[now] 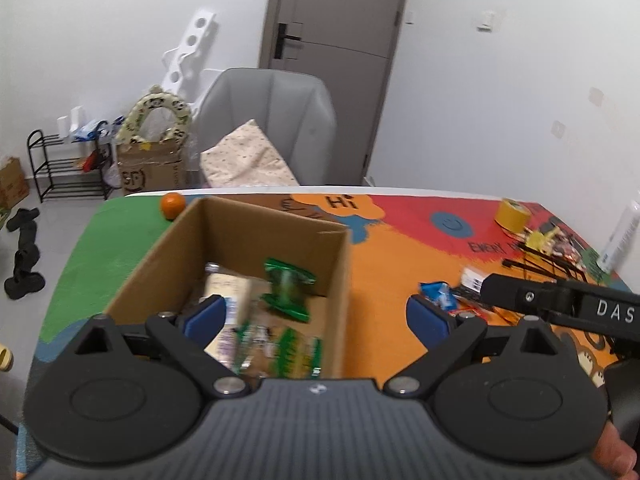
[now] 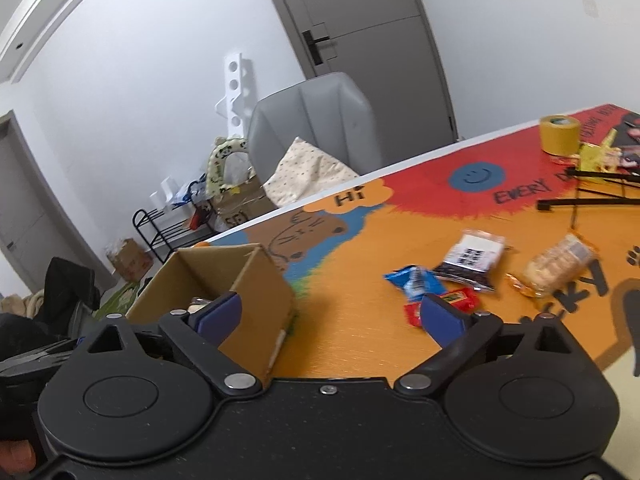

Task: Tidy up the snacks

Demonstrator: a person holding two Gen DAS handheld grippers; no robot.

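Snacks are lying in two places: several packets are already sitting in the box (image 1: 256, 264), among them a green packet (image 1: 289, 290), and four more are waiting loose on the surface (image 2: 360, 340).

I am holding my left hand-held gripper (image 1: 316, 316) over the box's open top, jaws spread wide with nothing between them. My right hand-held gripper (image 2: 328, 312) is hanging just off the box's right wall, jaws equally wide and empty.

The loose group is lying ahead and to the right of my right hand-held gripper, well clear of the box. Nearest are the blue packet (image 2: 416, 280) and the red packet (image 2: 452, 304), touching each other; the red one is partly hiding behind my right pad. Beyond them the dark packet (image 2: 472, 260) is lying with its long axis running away from me, and the biscuit pack (image 2: 560, 266) is sitting further right, slanting up to the right.

I judge my right hand the nearer one for the next pick, probably the red or blue packet, and my jaws will need to straddle its short side. My left hand is sitting better for anything inside the box.
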